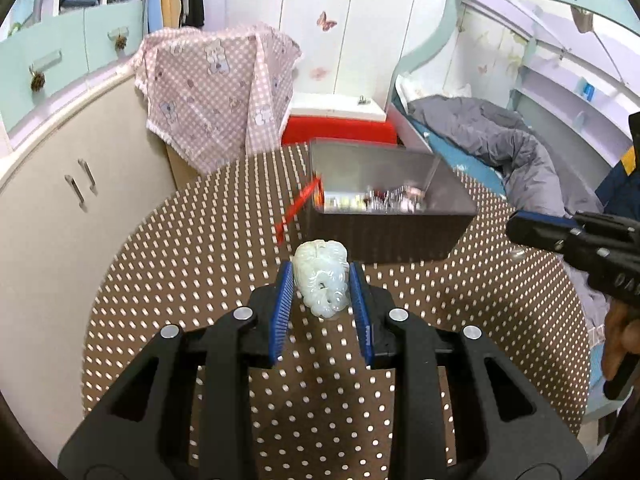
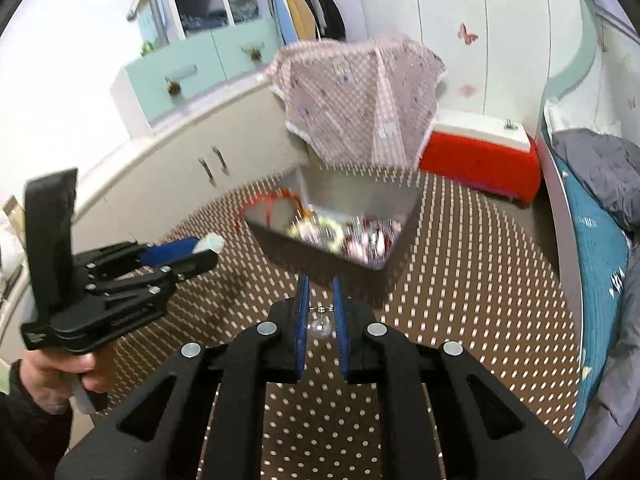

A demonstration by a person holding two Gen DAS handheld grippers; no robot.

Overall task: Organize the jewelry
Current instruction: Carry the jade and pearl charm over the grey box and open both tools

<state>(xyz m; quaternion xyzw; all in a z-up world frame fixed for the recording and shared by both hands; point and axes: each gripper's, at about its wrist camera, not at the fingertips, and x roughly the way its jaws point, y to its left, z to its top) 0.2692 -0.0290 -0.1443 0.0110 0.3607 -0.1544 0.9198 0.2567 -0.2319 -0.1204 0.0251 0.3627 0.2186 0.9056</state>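
Observation:
My left gripper [image 1: 320,280] is shut on a pale white-green carved jade pendant [image 1: 322,284], held above the polka-dot table [image 1: 180,272]. A red cord [image 1: 298,208] trails from the pendant toward the dark metal jewelry box [image 1: 384,208], which holds several small pieces. My right gripper [image 2: 320,292] is shut on a small clear earring with a silver post [image 2: 320,318], just in front of the box [image 2: 332,232]. The left gripper also shows in the right wrist view [image 2: 200,250], at the left, with the pendant at its tips.
A pink patterned cloth [image 1: 216,88] covers something behind the table. A red and white box [image 1: 340,120] stands on the floor. A bed with grey bedding [image 1: 500,140] is on the right, cabinets [image 1: 60,208] on the left.

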